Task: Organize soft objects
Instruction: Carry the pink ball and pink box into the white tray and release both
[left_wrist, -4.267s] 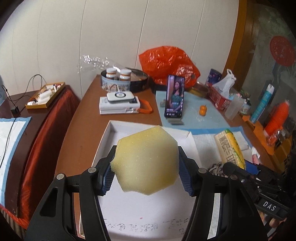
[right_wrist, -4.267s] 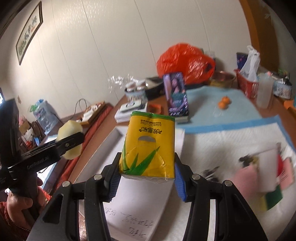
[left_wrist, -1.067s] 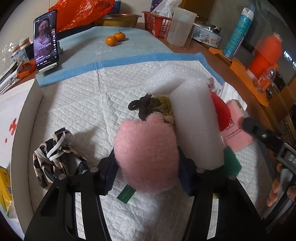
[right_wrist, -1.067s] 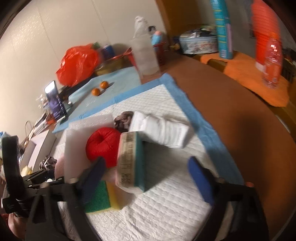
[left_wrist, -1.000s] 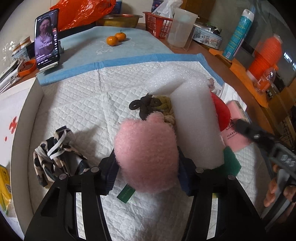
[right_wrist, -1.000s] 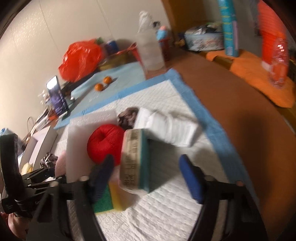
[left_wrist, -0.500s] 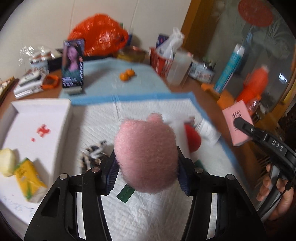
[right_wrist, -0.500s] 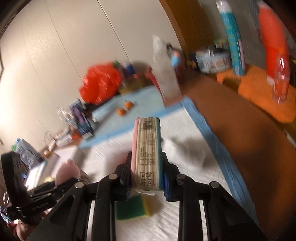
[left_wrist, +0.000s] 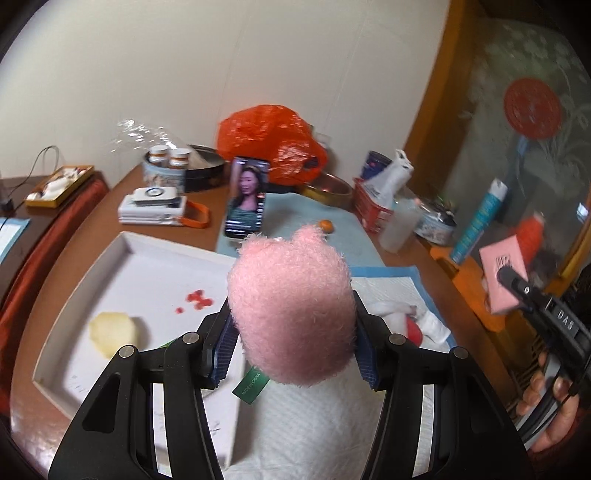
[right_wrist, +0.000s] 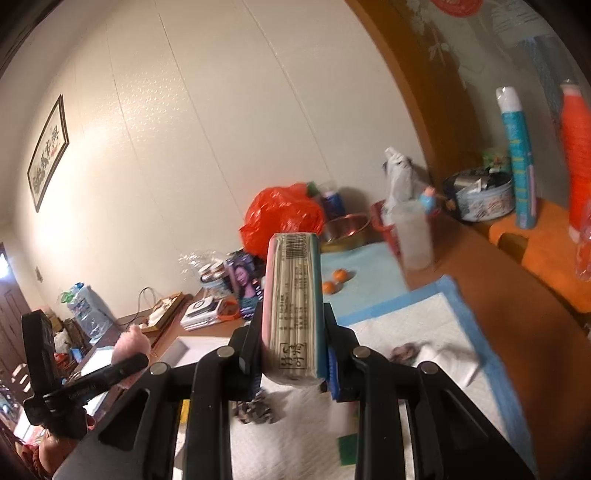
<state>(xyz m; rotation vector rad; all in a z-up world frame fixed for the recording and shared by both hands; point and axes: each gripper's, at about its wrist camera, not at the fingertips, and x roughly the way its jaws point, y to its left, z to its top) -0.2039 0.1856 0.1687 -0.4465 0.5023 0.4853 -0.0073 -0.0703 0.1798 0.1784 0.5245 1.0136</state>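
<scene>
A second ago both our grippers were down at the pile on the white pad (left_wrist: 384, 291); now both are lifted clear and swung toward the white tray (left_wrist: 122, 258), each with a load. Our left gripper (left_wrist: 293, 343) has its jaws pinching the pink plush (left_wrist: 291, 310), held up in the air over the tray's right edge. Our right gripper (right_wrist: 293, 354) has its jaws pressed on the tissue pack (right_wrist: 293, 302), held upright above the pad, where a second ago they stood spread around it. We judge the pickup done and the drop into the tray next.

The tray already holds a yellow sponge (left_wrist: 112, 332); a yellow pack seen there half a second ago is now hidden behind our left gripper. Left on the pad are a white roll (left_wrist: 417, 314), a red ball (left_wrist: 415, 332), a patterned cloth (right_wrist: 255, 408) and a green sponge (right_wrist: 347, 448).

The plush's green tag (left_wrist: 251, 384) reads "MADE IN CHINA". The right gripper's body shows "DAS" in the left view. The pack carries a barcode and Chinese print too small to read.
</scene>
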